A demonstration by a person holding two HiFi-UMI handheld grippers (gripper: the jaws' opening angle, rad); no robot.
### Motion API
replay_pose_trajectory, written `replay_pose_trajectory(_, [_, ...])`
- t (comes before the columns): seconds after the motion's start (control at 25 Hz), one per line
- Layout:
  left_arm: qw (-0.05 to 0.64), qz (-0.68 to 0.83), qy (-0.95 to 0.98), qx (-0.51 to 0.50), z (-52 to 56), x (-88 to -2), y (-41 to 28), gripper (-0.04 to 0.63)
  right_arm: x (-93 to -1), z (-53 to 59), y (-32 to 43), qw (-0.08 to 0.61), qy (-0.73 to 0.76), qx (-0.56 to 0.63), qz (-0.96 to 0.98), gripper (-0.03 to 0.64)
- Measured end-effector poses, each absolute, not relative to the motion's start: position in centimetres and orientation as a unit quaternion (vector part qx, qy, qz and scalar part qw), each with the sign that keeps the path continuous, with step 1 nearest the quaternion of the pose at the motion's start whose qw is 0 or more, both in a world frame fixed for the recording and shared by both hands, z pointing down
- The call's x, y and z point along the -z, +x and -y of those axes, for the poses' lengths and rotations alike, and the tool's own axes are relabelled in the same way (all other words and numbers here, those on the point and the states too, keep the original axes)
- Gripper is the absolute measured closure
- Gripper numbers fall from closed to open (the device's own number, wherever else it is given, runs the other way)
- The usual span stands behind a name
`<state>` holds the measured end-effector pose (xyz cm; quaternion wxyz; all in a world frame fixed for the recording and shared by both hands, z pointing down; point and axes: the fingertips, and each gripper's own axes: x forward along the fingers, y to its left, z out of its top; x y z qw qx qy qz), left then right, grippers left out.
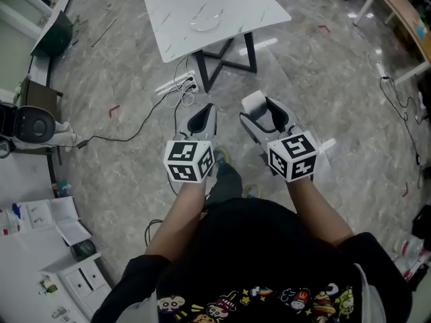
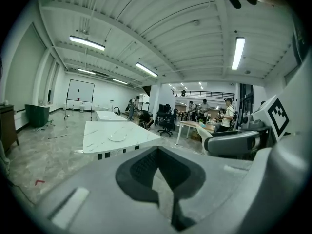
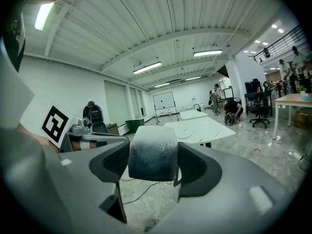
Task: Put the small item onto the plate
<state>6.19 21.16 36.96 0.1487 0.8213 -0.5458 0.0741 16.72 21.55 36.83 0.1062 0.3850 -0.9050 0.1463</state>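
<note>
The right gripper view shows the right hand-held gripper (image 3: 152,145) pinching the small item (image 3: 151,162) at frame centre, a pale rounded piece shading from frosty grey to white. The head view catches only its white top at centre. The left hand-held gripper (image 2: 158,152) is pressed together on nothing. The plate (image 1: 204,23) lies on the white marbled surface (image 1: 172,9) at upper centre, well apart from the item and too small to make out in detail.

Left hand-held gripper (image 1: 204,113) jaws together; right hand-held gripper (image 1: 264,110) grips small item (image 3: 152,157).
</note>
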Motion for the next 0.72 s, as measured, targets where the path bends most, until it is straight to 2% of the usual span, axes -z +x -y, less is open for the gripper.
replay_pose_trajectory(0.2, [0.158, 0.529, 0.83, -0.078, -16.6, -37.6, 5.2, 0.592, -37.1, -17.4, 15.1, 0.112, 0.395, -0.152, 0.899, 0.281])
replay_pose_trajectory(0.72, [0.166, 0.506, 0.843, -0.074, -5.6, -37.4, -3.5, 0.592, -37.1, -7.1, 5.3, 0.121, 0.408, -0.154, 0.892, 0.281])
